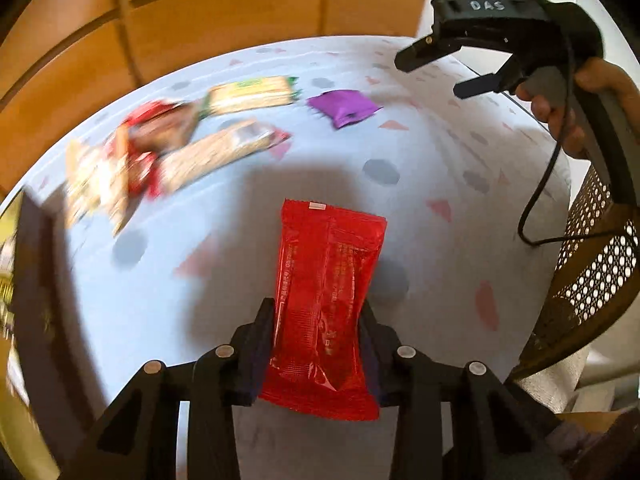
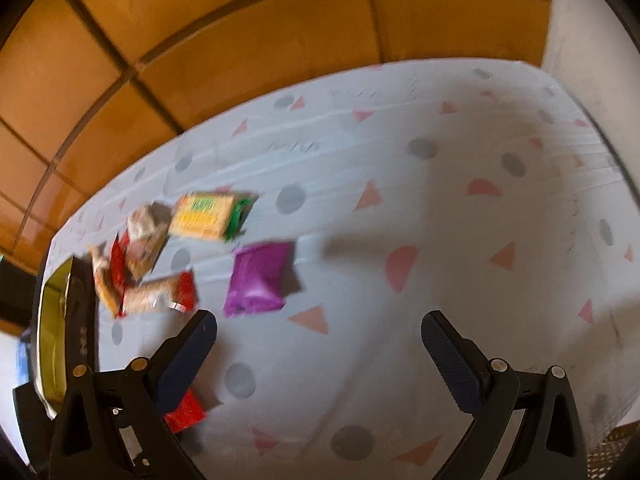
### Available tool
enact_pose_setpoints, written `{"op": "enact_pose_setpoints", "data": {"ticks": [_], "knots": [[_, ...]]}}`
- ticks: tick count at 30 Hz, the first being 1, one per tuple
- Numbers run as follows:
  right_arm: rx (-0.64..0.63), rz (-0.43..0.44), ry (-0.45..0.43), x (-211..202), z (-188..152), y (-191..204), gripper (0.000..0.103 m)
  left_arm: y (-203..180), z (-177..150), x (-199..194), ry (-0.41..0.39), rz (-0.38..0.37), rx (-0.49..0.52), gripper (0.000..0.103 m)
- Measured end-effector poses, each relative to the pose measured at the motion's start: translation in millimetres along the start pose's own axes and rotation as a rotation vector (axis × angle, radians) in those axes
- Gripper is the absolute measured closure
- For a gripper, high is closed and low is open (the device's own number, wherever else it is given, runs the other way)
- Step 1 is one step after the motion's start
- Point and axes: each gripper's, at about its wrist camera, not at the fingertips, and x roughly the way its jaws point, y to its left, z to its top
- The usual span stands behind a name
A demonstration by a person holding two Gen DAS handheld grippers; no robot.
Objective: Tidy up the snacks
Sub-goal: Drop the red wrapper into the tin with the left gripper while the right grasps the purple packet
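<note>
A red snack packet (image 1: 326, 300) stands lengthwise between the fingers of my left gripper (image 1: 318, 308), which is shut on its sides and holds it just above the tablecloth (image 1: 400, 152); its corner (image 2: 184, 412) shows low in the right wrist view. My right gripper (image 2: 320, 328) is open and holds nothing; it hovers over the table's right side (image 1: 434, 76), held by a person's hand (image 1: 560, 112). A purple packet (image 2: 260, 276) (image 1: 344, 108) lies just beyond the right gripper's left finger. A yellow-green bar (image 1: 252, 94) (image 2: 208, 216) and a pile of red and tan snacks (image 1: 132, 152) (image 2: 136, 264) lie farther left.
A dark box with a yellow inside (image 2: 52, 340) (image 1: 28, 260) stands at the table's left edge. A wicker chair (image 1: 592, 280) is at the right, with the gripper's cable hanging before it. Orange wooden panelling (image 2: 260, 40) rises behind the table.
</note>
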Motion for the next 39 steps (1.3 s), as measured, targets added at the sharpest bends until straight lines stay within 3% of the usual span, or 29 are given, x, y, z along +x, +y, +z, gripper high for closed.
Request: {"op": "enact_pose_setpoints", "data": {"ticks": [5,7,9,14,17,26,35,39], "knots": [[-0.039,0.002,0.059,15.2,1.3,20.3,0.005,6.7,-19.9,-8.8,-0.037,-0.002,-0.056,0.061],[-0.037,-0.004,0.076,24.3,6.5,29.4,0.011,11.8,-26.5,-15.6,-0.048,-0.004,-0.065,0.061],[-0.04,-0.026,0.087,35.0,13.8,39.4,0.024,10.4,-25.2,-12.5,-0.055,-0.002,-0.07,0.061],[-0.039,-0.084,0.087,67.0,28.7,53.1,0.028,11.2,-28.5,-13.9,-0.079,-0.009,-0.09,0.059],[-0.074,-0.124,0.094,82.9,25.0,59.6,0.048,12.1,-29.6,-14.1,-0.085,-0.013,-0.104,0.059],[-0.193,-0.185,0.04,80.3,6.7,73.1,0.047,12.7,-33.3,-14.9,-0.105,-0.01,-0.124,0.06],[-0.228,-0.238,-0.136,77.4,-25.2,80.1,0.049,17.5,-30.6,-23.2,-0.113,-0.01,-0.139,0.064],[-0.246,-0.242,-0.207,76.6,-35.0,83.4,0.049,20.8,-30.7,-55.3,-0.182,-0.042,-0.152,0.064]]}}
